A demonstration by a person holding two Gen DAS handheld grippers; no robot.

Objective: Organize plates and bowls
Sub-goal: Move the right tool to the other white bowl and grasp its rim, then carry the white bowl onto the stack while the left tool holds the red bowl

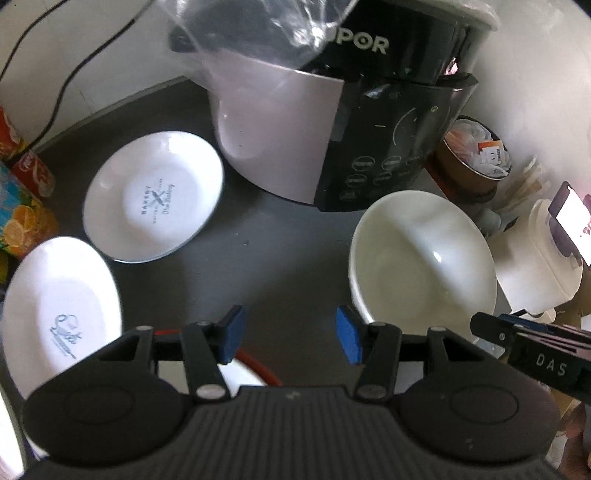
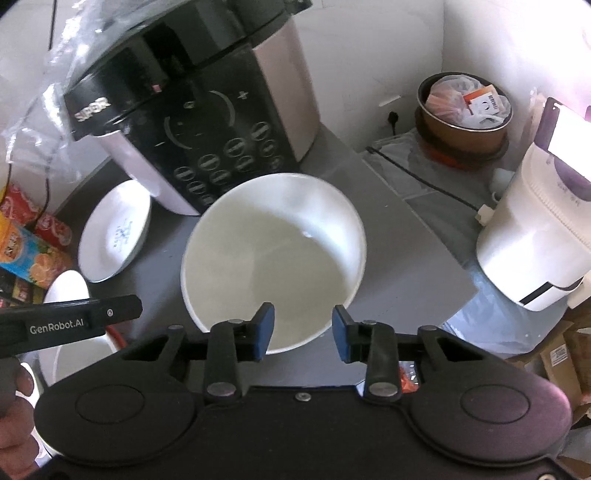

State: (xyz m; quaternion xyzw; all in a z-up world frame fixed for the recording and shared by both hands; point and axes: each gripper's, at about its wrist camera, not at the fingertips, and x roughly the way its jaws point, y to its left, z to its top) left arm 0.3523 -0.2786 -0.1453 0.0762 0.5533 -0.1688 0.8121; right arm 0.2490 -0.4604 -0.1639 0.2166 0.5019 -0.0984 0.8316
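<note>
A large white bowl (image 1: 421,258) (image 2: 273,254) sits upright on the dark counter in front of the cooker. Two white printed plates lie to its left: a far one (image 1: 153,195) (image 2: 114,232) and a near one (image 1: 59,310) (image 2: 68,291). A red-rimmed dish (image 1: 255,365) lies partly hidden under my left gripper. My left gripper (image 1: 290,338) is open and empty, above the counter between the plates and the bowl. My right gripper (image 2: 303,332) is open and empty, hovering over the bowl's near rim.
A black and silver SUPOR cooker (image 1: 332,122) (image 2: 207,114) stands behind the dishes under a clear plastic bag (image 1: 266,26). Snack packs (image 1: 26,210) lie far left. A brown pot (image 2: 465,125) and a white appliance (image 2: 535,240) stand on the right.
</note>
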